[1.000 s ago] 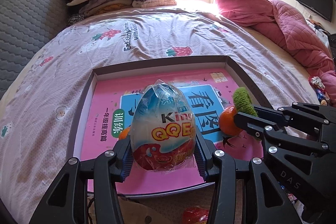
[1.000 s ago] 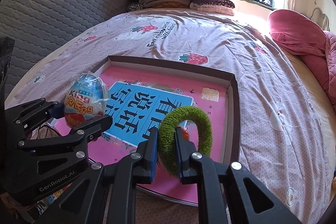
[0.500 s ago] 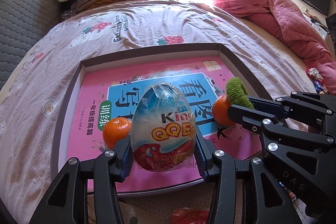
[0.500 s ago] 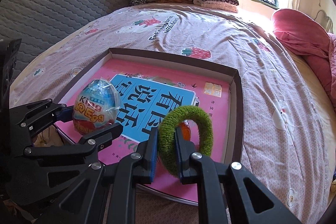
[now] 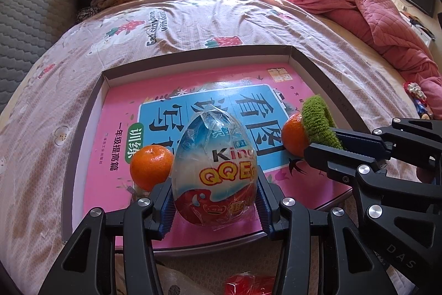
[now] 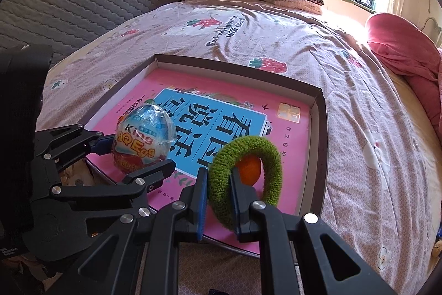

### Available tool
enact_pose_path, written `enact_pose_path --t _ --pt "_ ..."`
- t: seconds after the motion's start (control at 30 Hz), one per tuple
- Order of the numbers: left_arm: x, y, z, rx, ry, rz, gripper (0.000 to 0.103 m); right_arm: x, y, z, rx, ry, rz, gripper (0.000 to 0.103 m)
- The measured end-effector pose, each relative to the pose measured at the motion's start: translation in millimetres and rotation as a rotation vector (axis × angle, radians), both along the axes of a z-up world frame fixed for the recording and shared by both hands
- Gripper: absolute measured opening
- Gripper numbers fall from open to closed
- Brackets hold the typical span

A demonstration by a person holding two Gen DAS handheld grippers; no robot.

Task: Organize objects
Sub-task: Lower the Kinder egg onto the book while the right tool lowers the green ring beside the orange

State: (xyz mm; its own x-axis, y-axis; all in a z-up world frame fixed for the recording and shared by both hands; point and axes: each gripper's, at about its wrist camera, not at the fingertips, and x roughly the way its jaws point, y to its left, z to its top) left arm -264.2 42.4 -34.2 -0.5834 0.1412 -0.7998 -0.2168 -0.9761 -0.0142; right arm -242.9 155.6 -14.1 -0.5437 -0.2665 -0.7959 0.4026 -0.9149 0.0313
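A wrapped egg [image 5: 215, 170] printed "King QQ Egg" is pinched upright between the fingers of the left tool [image 5: 215, 208], above the near edge of a shallow box [image 5: 193, 57] on a bed [image 5: 193, 18]. A pink book [image 5: 124, 101] with Chinese writing lies in the box. The right tool [image 6: 218, 201] is pressed onto a green ring [image 6: 272, 159], held beside one orange [image 5: 292, 137]. A second orange [image 5: 150, 166] sits just left of the egg. Compared with a second ago, both tools are farther over the box, and the left orange is now in full view.

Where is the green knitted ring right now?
In the right wrist view the green knitted ring is clamped upright in the right hand-held gripper, over the box's near right corner, in front of a tangerine.
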Motion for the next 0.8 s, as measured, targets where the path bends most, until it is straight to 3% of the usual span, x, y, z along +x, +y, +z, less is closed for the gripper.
enact_pose_path --t 0.37,0.8 --pt "-1.9 -2.8 -2.4 -0.003 -0.017 0.004 0.051 -1.9 0.3 -10.3 -0.009 -0.042 0.002 0.015" --pt "-7.0 -6.9 -8.7 -0.032 -0.038 0.03 0.052 -2.3 -1.6 -9.0 -0.004 -0.003 0.006 0.015"
